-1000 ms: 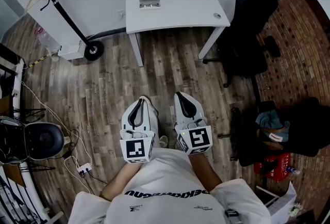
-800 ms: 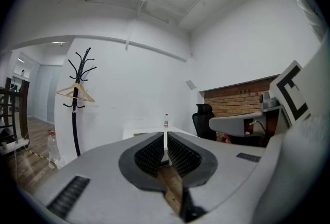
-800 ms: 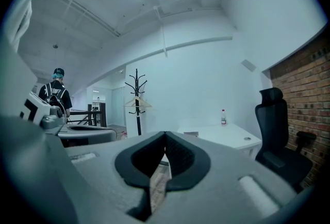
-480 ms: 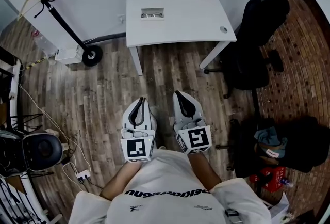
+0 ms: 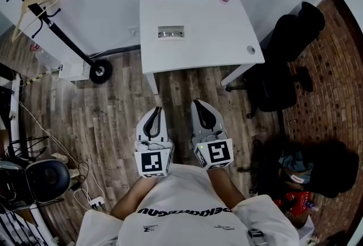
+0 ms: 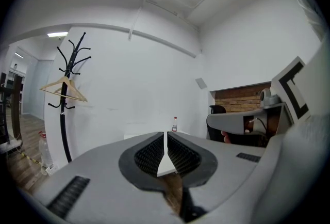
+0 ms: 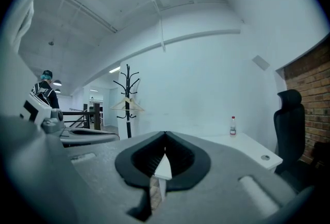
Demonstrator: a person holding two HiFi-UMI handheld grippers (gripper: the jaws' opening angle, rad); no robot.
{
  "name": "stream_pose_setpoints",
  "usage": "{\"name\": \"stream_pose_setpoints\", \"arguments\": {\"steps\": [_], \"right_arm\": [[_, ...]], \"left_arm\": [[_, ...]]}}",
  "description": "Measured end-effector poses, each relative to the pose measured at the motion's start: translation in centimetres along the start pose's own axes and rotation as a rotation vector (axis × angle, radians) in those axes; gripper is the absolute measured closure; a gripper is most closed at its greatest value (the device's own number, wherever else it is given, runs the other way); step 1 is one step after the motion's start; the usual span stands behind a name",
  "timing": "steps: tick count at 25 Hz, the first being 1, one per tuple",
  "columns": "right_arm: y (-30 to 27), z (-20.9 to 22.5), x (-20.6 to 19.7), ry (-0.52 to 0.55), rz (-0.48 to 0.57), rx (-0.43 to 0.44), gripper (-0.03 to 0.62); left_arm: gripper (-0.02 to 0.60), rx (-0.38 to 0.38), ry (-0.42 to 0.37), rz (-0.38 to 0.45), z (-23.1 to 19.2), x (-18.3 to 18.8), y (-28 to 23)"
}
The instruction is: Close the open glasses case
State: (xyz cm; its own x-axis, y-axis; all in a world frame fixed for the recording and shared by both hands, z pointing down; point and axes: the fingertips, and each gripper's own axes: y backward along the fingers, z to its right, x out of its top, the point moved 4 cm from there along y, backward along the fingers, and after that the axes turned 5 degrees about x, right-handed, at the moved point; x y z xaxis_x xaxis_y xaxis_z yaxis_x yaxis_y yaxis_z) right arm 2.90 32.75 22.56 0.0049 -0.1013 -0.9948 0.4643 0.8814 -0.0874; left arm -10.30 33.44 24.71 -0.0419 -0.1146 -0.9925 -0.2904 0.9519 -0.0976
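Plainly just approaching: my left gripper (image 5: 156,109) and right gripper (image 5: 196,102) were pressed together, empty; next meant reaching the glasses case (image 5: 171,32) on the far table (image 5: 218,29).

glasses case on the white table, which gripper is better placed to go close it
Left, marginally: the glasses case lies slightly nearer the left gripper than the right gripper. Both are far off, jaws together.

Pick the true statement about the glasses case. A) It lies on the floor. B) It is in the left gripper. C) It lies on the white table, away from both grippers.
C: the glasses case lies on the white table, while the left gripper and right gripper, both shut, are over the wooden floor.
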Motion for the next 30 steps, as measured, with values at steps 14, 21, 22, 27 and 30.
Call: {"name": "stream_pose_setpoints", "arguments": {"steps": [14, 21, 22, 27, 30], "right_arm": [[-13.0, 5.1, 2.0, -0.006, -0.009, -0.061, 0.597], [-16.2, 6.9, 1.6, -0.012, -0.007, -0.090, 0.595], [-16.6, 7.1, 1.5, -0.012, -0.009, -0.091, 0.597], [-17.7, 8.7, 1.0, -0.011, -0.019, -0.087, 0.595], [-18.6, 10.8, 0.4, -0.024, -0.027, -0.079, 0.595]], "left_arm": [[0.565, -0.044, -0.004, -0.023, -6.0, 2.2, -13.8], [0.565, -0.069, 0.017, -0.012, -7.2, 2.6, -17.6], [0.565, -0.069, 0.021, -0.015, -7.3, 2.5, -18.1], [0.565, -0.078, 0.041, -0.038, -6.5, 1.8, -20.5], [0.565, -0.077, 0.036, -0.053, -5.5, 1.2, -22.6]]}}
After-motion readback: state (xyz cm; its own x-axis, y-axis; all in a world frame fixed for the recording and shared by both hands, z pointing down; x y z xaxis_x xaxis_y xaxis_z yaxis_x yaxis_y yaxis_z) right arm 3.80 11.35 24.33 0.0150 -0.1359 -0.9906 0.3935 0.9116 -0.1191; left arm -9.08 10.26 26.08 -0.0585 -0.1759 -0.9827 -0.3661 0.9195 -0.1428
